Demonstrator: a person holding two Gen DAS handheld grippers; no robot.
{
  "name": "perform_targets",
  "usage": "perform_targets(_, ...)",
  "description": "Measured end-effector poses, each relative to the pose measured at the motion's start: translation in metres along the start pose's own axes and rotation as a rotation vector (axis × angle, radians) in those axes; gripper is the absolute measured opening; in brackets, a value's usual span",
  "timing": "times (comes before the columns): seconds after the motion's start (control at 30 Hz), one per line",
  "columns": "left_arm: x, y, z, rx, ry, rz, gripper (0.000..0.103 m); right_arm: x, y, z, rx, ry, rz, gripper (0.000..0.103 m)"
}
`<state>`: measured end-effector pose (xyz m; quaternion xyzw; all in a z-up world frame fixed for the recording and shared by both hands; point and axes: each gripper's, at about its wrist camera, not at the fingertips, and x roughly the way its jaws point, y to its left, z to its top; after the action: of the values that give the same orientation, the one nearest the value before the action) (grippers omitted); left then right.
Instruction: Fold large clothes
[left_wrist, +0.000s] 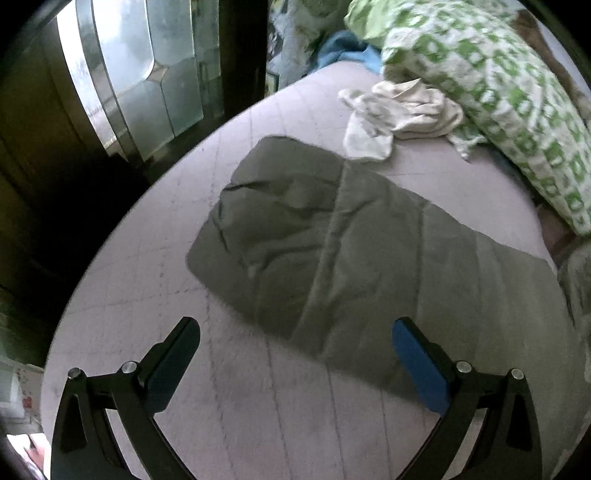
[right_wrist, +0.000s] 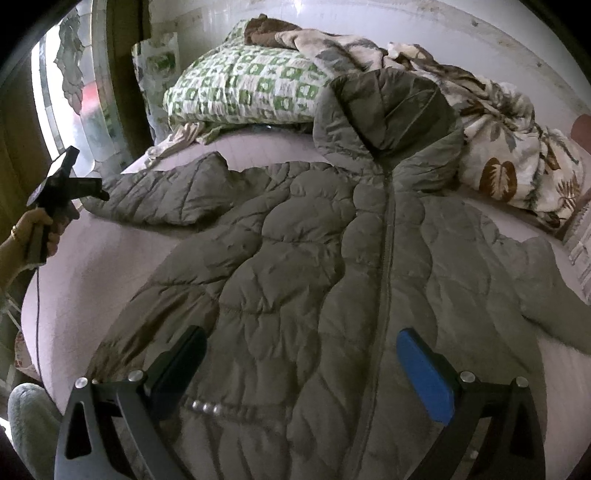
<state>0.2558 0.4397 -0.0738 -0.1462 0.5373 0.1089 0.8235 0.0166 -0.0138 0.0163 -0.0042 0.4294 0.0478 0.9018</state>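
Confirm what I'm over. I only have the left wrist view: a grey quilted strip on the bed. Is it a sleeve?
Observer: Yes. It is one sleeve of a grey hooded jacket, spread front up on the bed.
Operator: Zipped?
Observer: The zip looks closed down the front.
Operator: Where's the right gripper?
Observer: The right gripper is open over the jacket's lower front and holds nothing.
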Motion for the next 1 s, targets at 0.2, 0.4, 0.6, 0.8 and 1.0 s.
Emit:
perform_targets(0.2, 0.021, -0.007, 0.003, 0.009, -0.013, 0.041, 0.103, 0.015, 0.004, 0.011, 0.006, 0.004, 0.006, 0.103)
perform_targets(0.4, 0.009, -0.014, 0.001, 0.045, -0.081, 0.034, 0.028, 0.022, 0.006, 0.009, 0.006, 0.011, 0.014, 0.103)
perform_targets(0.6, -0.027, -0.023, -0.003, 0.041, -0.164, -0.024, 0.014, 0.015, -0.006, 0.005, 0.024, 0.005, 0.003, 0.103)
perform_targets(0.8, -0.101, -0.064, -0.011, 0.146, -0.279, -0.103, 0.013, -0.001, -0.031, 0.002, 0.060, -0.023, -0.031, 0.103)
perform_targets(1.0, -0.166, -0.148, -0.048, 0.349, -0.342, -0.219, 0.013, -0.016, -0.063, -0.007, 0.134, -0.047, -0.042, 0.103)
